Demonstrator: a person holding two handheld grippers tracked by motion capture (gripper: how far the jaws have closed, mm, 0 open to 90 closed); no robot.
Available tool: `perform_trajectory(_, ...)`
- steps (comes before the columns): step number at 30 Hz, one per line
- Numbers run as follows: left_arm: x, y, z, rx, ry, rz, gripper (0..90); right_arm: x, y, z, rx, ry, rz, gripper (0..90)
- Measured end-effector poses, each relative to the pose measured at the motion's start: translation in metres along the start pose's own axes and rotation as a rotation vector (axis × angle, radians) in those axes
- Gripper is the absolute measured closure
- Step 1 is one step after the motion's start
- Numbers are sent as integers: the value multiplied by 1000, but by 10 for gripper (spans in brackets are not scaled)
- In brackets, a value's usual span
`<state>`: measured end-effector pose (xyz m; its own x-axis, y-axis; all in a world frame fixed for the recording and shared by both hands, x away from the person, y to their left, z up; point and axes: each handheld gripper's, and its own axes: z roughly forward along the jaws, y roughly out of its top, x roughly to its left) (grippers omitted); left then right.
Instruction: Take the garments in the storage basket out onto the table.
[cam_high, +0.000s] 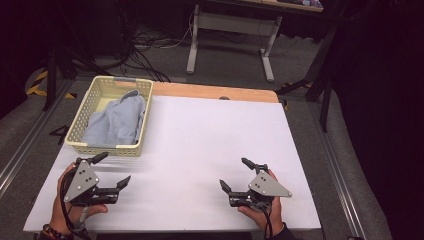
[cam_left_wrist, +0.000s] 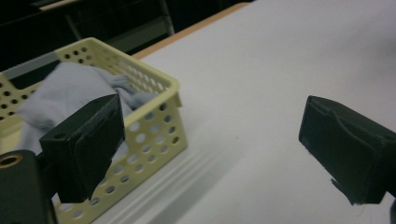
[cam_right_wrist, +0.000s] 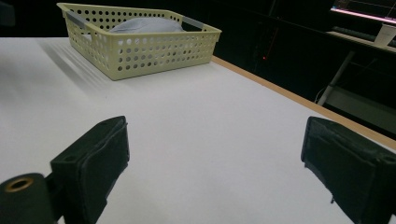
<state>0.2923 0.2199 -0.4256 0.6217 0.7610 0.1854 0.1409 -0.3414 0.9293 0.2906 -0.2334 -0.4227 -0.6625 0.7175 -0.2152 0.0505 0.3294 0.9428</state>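
- Pale blue crumpled cloth garment (cam_high: 116, 121) lies bunched inside the cream perforated plastic basket (cam_high: 131, 148) at the far left corner of the white table top (cam_high: 210, 145); nothing touches it.
- Left gripper (cam_high: 113, 170) hovers just in front of the basket's near wall, jaws spread wide with nothing between them; in the left gripper view the basket wall (cam_left_wrist: 154, 135) sits right beside one jaw.
- Right gripper (cam_high: 236, 173) hangs over bare table, well apart from the basket, jaws likewise spread and empty.
- Judged step: the start, the reach for the garment not yet made.
- Next move likely calls for lifting the left gripper over the rim and down onto a fold of the cloth, then closing.
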Motion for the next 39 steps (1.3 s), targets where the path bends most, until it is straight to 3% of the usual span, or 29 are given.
perform_trajectory(4,20,15,-2,20,62,-5,70,1,-1,5,11,12,17,87)
perform_trajectory(6,34,28,2,49,95,23,68,1,-3,7,22,15,16,86)
perform_trajectory(8,50,41,11,97,81,28,53,1,-5,8,35,22,18,85)
perform_trajectory(9,50,41,11,97,81,28,53,1,-5,8,35,22,18,85)
perform_trajectory(11,66,55,22,139,70,40,53,1,-6,8,38,21,23,85)
perform_trajectory(13,85,68,38,182,93,42,52,0,-6,8,40,16,23,83)
perform_trajectory(14,85,68,38,182,93,42,50,0,-6,8,40,16,23,83)
perform_trajectory(16,104,76,58,238,76,-3,46,1,-6,9,49,17,17,84)
perform_trajectory(19,115,81,78,281,67,-18,48,2,-7,10,56,20,12,84)
perform_trajectory(22,125,85,108,386,72,-13,56,1,-9,11,63,38,37,84)
perform_trajectory(25,133,82,133,459,65,-22,58,1,-11,14,79,56,54,83)
perform_trajectory(29,145,66,163,579,74,-34,54,2,-13,16,88,85,70,88)
perform_trajectory(32,160,54,174,614,33,-122,0,4,-16,21,109,122,96,83)
perform_trajectory(35,169,41,182,639,8,-172,3,5,-17,23,117,141,87,83)
perform_trajectory(37,171,35,185,653,-44,-217,14,4,-18,25,119,159,96,89)
perform_trajectory(39,173,31,186,670,-62,-231,43,4,-20,27,134,177,109,90)
